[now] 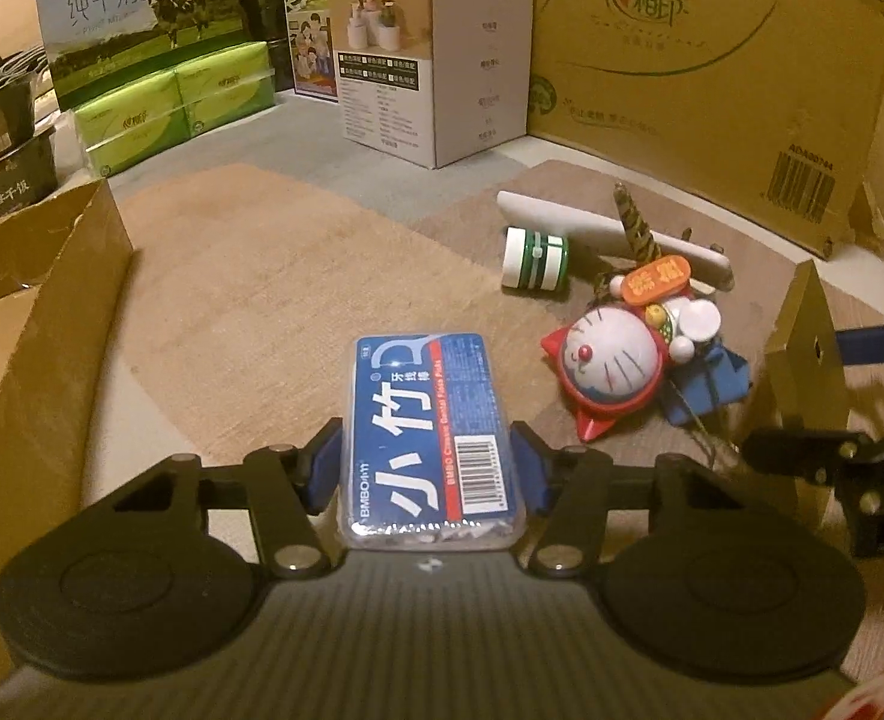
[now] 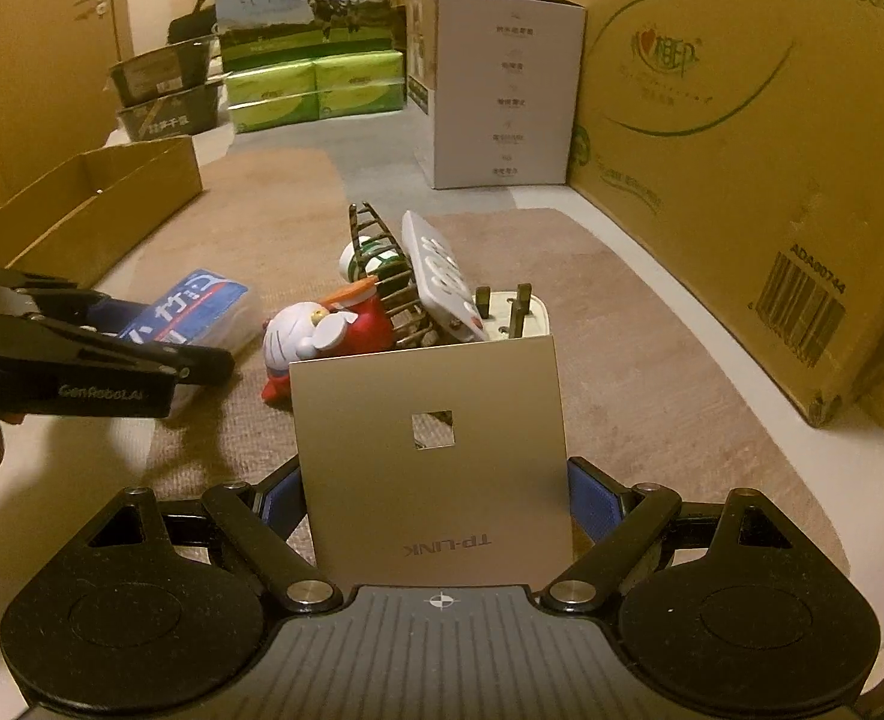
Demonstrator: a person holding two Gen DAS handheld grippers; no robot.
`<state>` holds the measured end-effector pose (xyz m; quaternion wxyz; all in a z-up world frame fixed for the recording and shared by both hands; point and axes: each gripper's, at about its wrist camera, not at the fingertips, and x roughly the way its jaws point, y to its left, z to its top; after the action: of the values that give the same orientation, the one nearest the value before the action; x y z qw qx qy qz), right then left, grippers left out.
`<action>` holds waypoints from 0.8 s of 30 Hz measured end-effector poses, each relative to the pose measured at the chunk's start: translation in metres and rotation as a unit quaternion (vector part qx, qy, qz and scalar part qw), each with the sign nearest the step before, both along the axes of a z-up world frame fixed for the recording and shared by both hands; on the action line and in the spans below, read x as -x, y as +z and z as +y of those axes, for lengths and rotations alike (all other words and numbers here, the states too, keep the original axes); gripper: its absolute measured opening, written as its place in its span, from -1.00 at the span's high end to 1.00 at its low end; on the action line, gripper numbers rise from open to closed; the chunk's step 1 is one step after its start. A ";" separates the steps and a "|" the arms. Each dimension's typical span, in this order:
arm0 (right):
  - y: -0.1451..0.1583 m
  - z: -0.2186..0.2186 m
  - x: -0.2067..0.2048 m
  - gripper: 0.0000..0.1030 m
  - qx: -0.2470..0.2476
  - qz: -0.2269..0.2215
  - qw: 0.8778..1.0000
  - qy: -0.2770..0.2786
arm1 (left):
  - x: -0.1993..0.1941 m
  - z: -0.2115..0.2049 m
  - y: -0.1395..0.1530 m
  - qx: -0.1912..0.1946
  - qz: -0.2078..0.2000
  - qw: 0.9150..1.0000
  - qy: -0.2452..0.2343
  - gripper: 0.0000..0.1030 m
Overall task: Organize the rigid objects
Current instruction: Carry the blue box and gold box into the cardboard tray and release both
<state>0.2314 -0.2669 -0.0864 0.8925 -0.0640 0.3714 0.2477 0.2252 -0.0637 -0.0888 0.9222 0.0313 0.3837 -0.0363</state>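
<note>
My left gripper (image 1: 428, 474) is shut on a blue floss-pick box (image 1: 429, 420) and holds it above the mat; it also shows in the right wrist view (image 2: 192, 309). My right gripper (image 2: 435, 501) is shut on a beige TP-LINK panel (image 2: 429, 456), seen edge-on at the right of the left wrist view (image 1: 808, 348). A pile lies ahead: a Doraemon toy (image 1: 616, 369), a green-white round case (image 1: 535, 258), a white remote (image 1: 610, 228), a striped comb (image 2: 381, 276) and a white plug (image 2: 514, 312).
An open cardboard tray (image 2: 87, 210) sits at the left; its wall shows in the left wrist view (image 1: 39, 324). A large brown carton (image 2: 742, 138) stands at the right, a white box (image 2: 502, 96) and green tissue packs (image 2: 315, 90) behind. A brown mat (image 1: 249, 276) covers the floor.
</note>
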 end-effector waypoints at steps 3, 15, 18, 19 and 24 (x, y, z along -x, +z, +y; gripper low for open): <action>0.003 0.000 0.002 -0.69 -0.003 0.006 1.000 -0.014 | 0.008 0.004 0.003 0.003 0.002 1.000 -0.007 -0.05; 0.038 0.018 0.044 -0.69 -0.019 0.010 0.998 -0.066 | 0.067 0.034 0.047 0.023 -0.004 1.000 -0.015 -0.05; 0.052 0.028 0.059 -0.69 -0.022 0.008 0.997 -0.078 | 0.084 0.050 0.061 0.026 -0.009 1.000 -0.014 -0.05; 0.056 0.031 0.063 -0.69 -0.023 0.008 0.996 -0.081 | 0.088 0.055 0.064 0.027 -0.010 1.000 -0.011 -0.05; 0.078 0.061 0.089 -0.69 -0.032 0.003 0.997 -0.073 | 0.116 0.088 0.083 0.019 -0.018 1.000 0.004 -0.05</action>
<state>0.1426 -0.2062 -0.0086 0.9088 -0.0071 0.3693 0.1941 0.1095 0.0245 -0.0054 0.9294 0.0130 0.3668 -0.0392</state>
